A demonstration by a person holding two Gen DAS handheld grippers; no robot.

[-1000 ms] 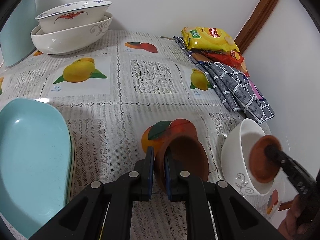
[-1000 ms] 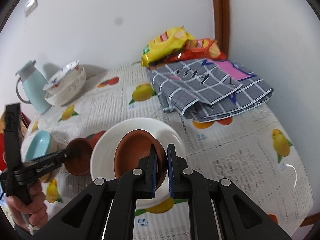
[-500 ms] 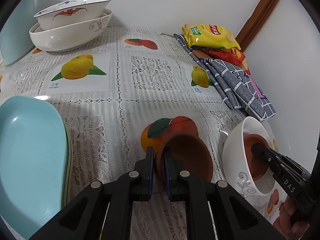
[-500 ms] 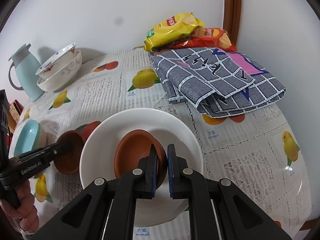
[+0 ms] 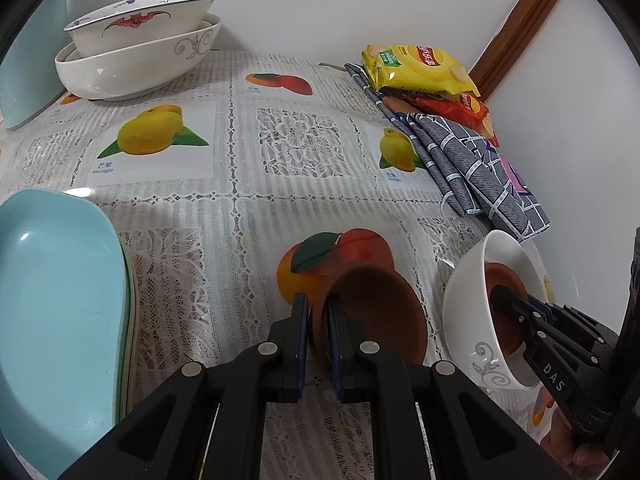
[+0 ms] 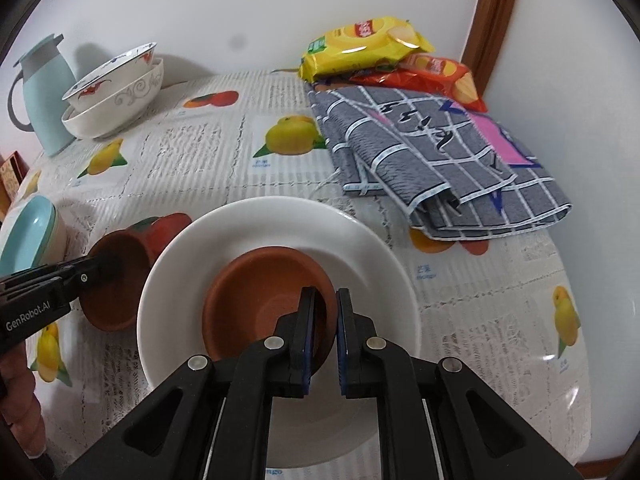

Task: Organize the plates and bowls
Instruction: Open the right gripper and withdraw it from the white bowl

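A small terracotta bowl [image 6: 266, 304] is held by its near rim inside the white bowl [image 6: 372, 248], low in the well (whether its base rests there cannot be told). The right gripper [image 6: 323, 334] is clamped on that rim, one finger inside, one outside. A second terracotta bowl [image 5: 372, 312] is pinched by its rim in the left gripper [image 5: 318, 338] and held tilted over the tablecloth [image 5: 296, 144], just left of the white bowl.

Step in hand, as judged: nesting the small bowls into the white one. The next move calls for the right jaws to be opened and drawn clear, so that the second bowl can be set in on top.

Stacked teal plates [image 5: 52, 300] lie at the near left. Two patterned bowls [image 5: 136, 56], nested, are placed far left by the wall. A folded checked cloth [image 6: 444, 160] and snack bags [image 6: 368, 44] are kept at the far right.

Only in the right wrist view is a teal jug [image 6: 44, 92] shown whole, and the white bowl's full interior. Only in the left wrist view is the scroll pattern on the white bowl's outer wall seen.
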